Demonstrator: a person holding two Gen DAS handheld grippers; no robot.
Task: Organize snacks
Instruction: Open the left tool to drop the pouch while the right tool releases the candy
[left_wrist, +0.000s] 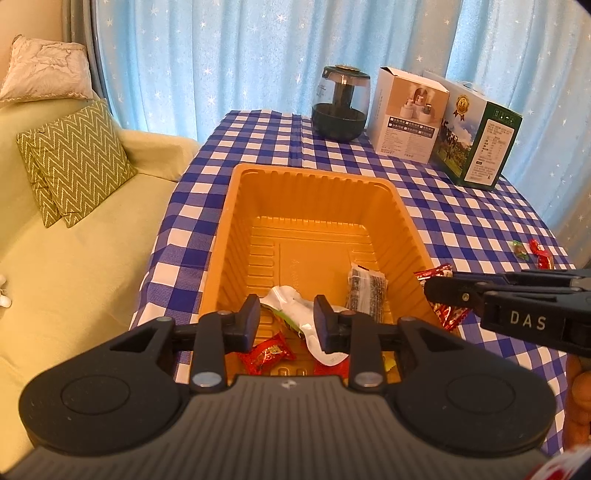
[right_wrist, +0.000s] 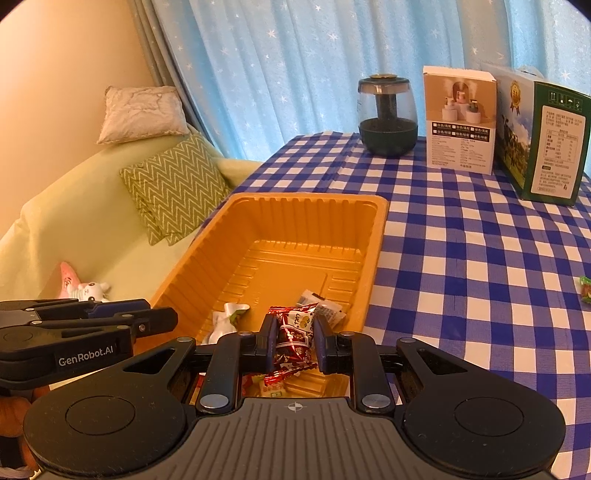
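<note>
An orange plastic tray (left_wrist: 314, 171) (right_wrist: 306, 199) stands on the blue checked cloth. On its floor lie a white and green packet (left_wrist: 295, 306) (right_wrist: 225, 317), a black striped packet (left_wrist: 365, 291) (right_wrist: 325, 306) and a red candy (left_wrist: 267, 354). My left gripper (left_wrist: 288, 317) (right_wrist: 162, 319) hangs over the tray's near end, open a little, and the white packet lies under the gap with no pad pressing on it. My right gripper (right_wrist: 295, 343) (left_wrist: 428, 288) is shut on a red foil snack packet (right_wrist: 293, 339) (left_wrist: 448, 314) above the tray's near right corner.
A green candy (left_wrist: 520, 250) (right_wrist: 585, 290) and a red candy (left_wrist: 541, 254) lie loose on the cloth at the right. A dark glass jar (left_wrist: 340, 103), a white box (left_wrist: 410, 110) and a green box (left_wrist: 480, 136) stand at the back. A sofa with cushions (left_wrist: 74, 162) borders the table's left edge.
</note>
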